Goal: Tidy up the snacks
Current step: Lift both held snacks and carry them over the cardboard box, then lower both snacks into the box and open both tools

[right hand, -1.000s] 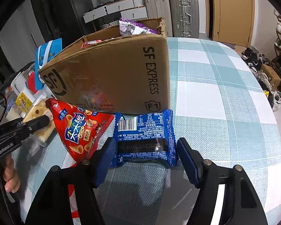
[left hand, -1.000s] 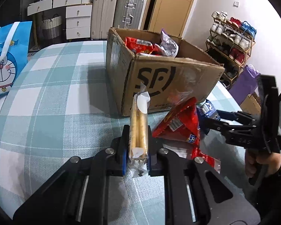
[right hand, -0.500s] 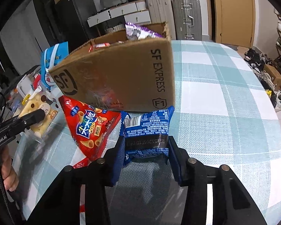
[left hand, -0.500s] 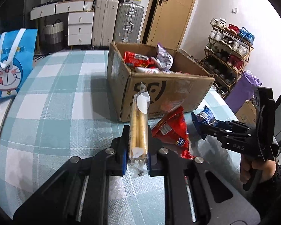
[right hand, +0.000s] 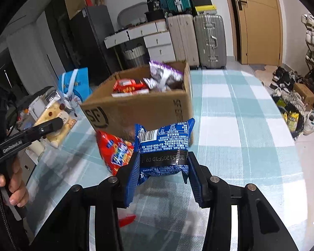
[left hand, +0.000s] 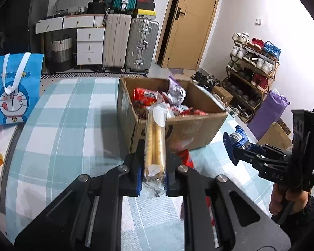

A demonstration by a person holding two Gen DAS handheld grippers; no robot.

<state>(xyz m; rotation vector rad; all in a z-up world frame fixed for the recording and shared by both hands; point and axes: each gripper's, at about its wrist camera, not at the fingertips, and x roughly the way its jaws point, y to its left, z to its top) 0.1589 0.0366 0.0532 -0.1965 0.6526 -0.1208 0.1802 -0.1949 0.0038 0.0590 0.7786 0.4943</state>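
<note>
Checked teal-and-white cloth (left hand: 58,125) is covering the table you are working over, with suitcases and a door behind it. Ahead of both sets of fingers the cardboard box (left hand: 178,129) is standing open, already holding red and purple packs.

Your left gripper (left hand: 153,172) is pinching a clear-wrapped biscuit pack (left hand: 155,144) edge-on, its fingers pressed close against the thin sides while the length sticks out forward past the tips towards the box. Your right gripper (right hand: 163,174) is clamping a blue snack pack (right hand: 165,146) across its middle, so the wrapper is bulging above the pads and hanging clear of the cloth. Just left of those fingers the red chip bag (right hand: 117,150) is lying on the table against the box's near wall.

You are carrying two packs at once, so aim to bring each one over the near rim before you let go. Keep the blue pack high enough that its lower edge is not catching the cardboard lip. For the biscuits, tilt the front end down into a gap beside the packs already inside; the box's interior is blurred from the right wrist, so free space there is probably easiest to judge from the left. Keep the two grippers well apart over the opening, and release one before the other so the packs are not colliding.
</note>
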